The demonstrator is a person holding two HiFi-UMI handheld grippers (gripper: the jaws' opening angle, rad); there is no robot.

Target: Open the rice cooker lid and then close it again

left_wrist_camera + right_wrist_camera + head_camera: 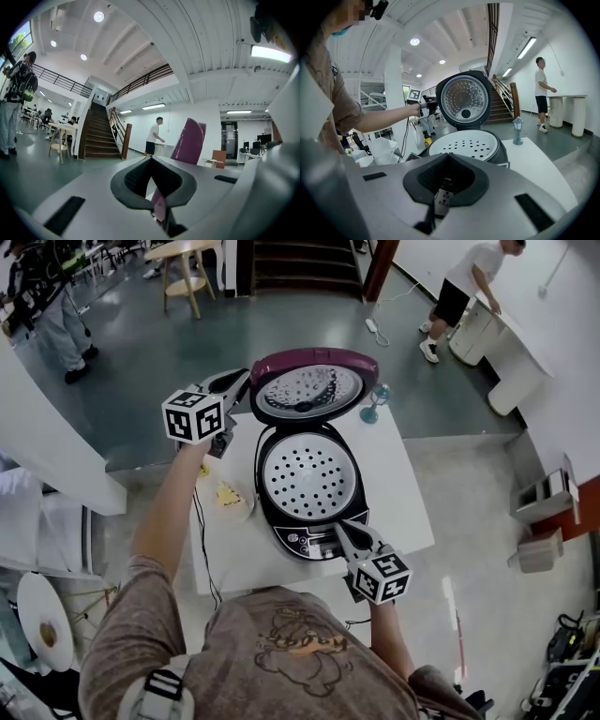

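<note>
Maroon round rice-cooker lid (314, 390) stood open; left gripper (241, 382) and right gripper (340, 527) had jaws together, empty; pushing it down seemed next.

Brown short-sleeved T-shirt (281, 652), cartoon print (286, 638); left tongs (242, 382), right tongs (342, 529) grey; white marker cubes (194, 414), black squares.

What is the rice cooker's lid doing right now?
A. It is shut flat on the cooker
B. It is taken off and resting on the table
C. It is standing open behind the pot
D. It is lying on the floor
C: the maroon lid is tipped up at the back of the rice cooker, with its inner side facing the camera, and the white perforated tray inside is uncovered.
</note>
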